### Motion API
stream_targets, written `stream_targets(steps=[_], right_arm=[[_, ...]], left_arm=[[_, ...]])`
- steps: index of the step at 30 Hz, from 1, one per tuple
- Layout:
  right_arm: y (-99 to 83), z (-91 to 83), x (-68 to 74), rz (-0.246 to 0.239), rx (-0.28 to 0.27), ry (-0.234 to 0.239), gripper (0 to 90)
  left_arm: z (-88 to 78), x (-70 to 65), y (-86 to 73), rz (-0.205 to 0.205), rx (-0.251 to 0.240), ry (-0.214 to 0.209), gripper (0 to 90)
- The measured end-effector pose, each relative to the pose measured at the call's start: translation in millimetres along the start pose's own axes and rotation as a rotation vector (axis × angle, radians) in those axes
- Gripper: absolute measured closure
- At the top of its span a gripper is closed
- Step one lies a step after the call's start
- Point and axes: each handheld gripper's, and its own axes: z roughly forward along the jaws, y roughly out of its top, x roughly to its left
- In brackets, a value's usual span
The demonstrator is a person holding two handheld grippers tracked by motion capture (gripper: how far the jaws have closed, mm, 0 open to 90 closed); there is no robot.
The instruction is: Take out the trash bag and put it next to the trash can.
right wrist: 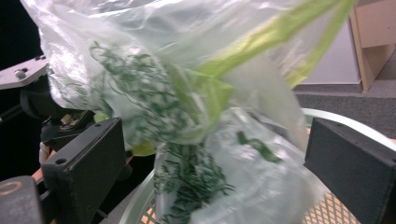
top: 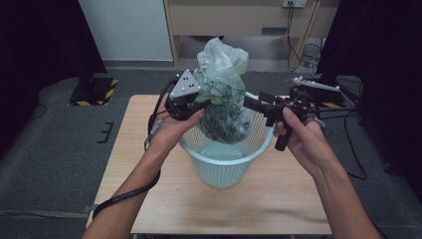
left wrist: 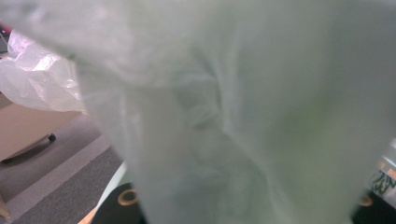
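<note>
Bag of greens hangs over the basket at mid-desk, pinched shut in my left gripper so it stays upright; my right gripper stands wide open beside it, holding nothing.

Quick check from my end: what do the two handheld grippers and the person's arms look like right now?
Both grippers are black. The left gripper carries a grey three-cornered plate with dark dots and trails a black cable along the bare forearm. The right gripper has blocky black jaws with small screw holes. No sleeves on either arm.

A wooden table stands on grey carpet, with a wooden cabinet beyond.
</note>
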Motion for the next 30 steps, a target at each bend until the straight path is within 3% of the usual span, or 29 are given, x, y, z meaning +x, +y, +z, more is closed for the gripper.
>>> stream_targets(steps=[9, 23, 30], right_arm=[[1.4, -14.6, -12.1, 0.022, -0.029, -0.015, 4.6], [-6.1, -34.0, -45.6, 0.078, -0.050, -0.071, 4.3], [-12.1, -41.2, -58.4, 0.089, -0.046, -0.096, 4.4]], left_arm=[[-10.8, 5.6, 4.2, -0.009, -0.026, 0.013, 87.5], [-44.5, 18.1, 9.1, -0.011, -0.065, 0.011, 87.5], [-65.4, 24.5, 7.9, -0.030, -0.084, 0.036, 87.5]])
